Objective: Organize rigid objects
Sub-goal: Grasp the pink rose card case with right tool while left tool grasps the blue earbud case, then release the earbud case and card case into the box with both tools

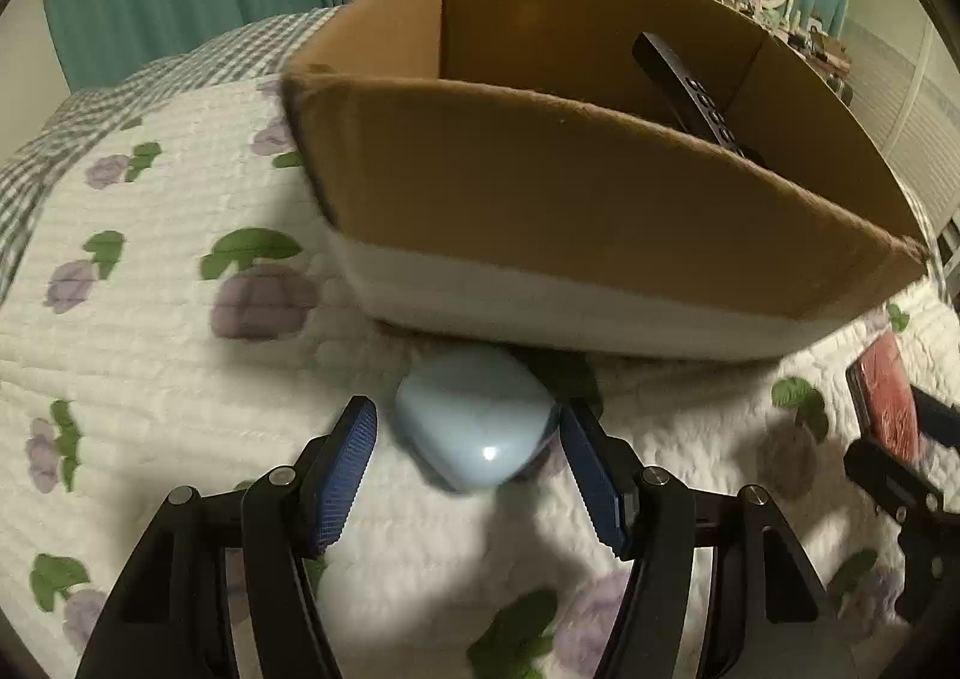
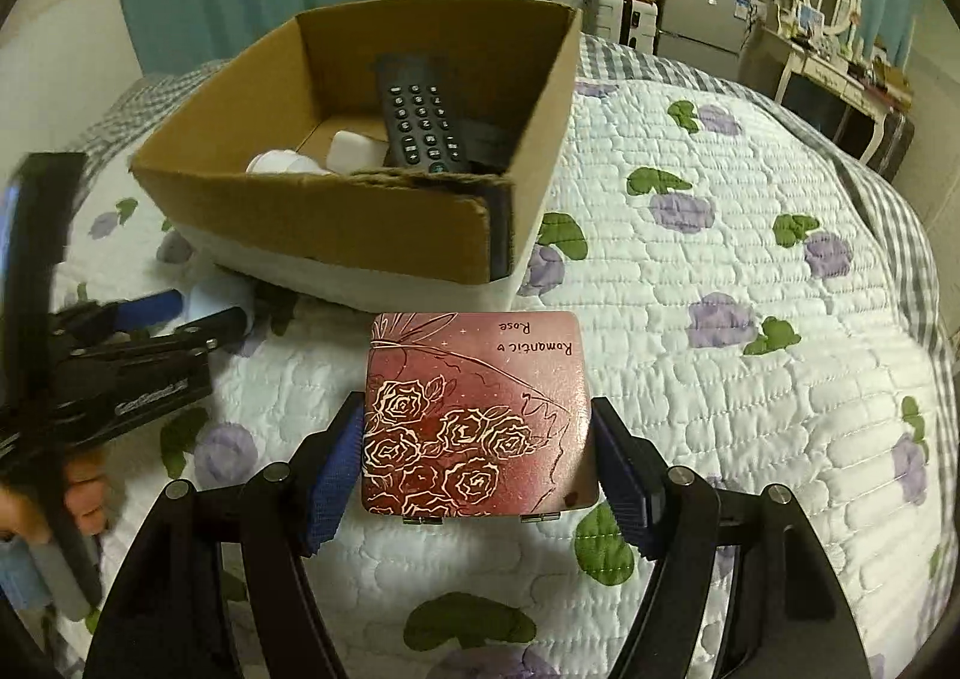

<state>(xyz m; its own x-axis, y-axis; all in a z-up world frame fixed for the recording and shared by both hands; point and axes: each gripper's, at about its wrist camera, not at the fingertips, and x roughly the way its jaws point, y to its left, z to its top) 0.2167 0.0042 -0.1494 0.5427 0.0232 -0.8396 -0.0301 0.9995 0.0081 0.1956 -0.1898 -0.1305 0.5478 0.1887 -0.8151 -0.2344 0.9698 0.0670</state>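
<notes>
Straddling a pale blue case, the left gripper has its jaws spread wide; the right pad sits at the case's edge while the left pad stands just apart, so nothing is gripped. The case lies on the quilt just in front of the box, close enough, I judge, for a short lift over the near wall. The right gripper has its blue pads on either side of a red tin printed with roses; the left pad looks to be touching the tin's edge, but the blur leaves it unclear whether the right pad presses or merely rests, so a firm hold cannot be confirmed. The tin lies flat on the quilt, just in front of the box's near corner. The box is cardboard, open-topped, and stands on the bed. Inside, a black remote leans against the far wall with its buttons facing up, and two white items lie at its foot, partly hidden by the near wall. Both loose things seem lined up to join them.
</notes>
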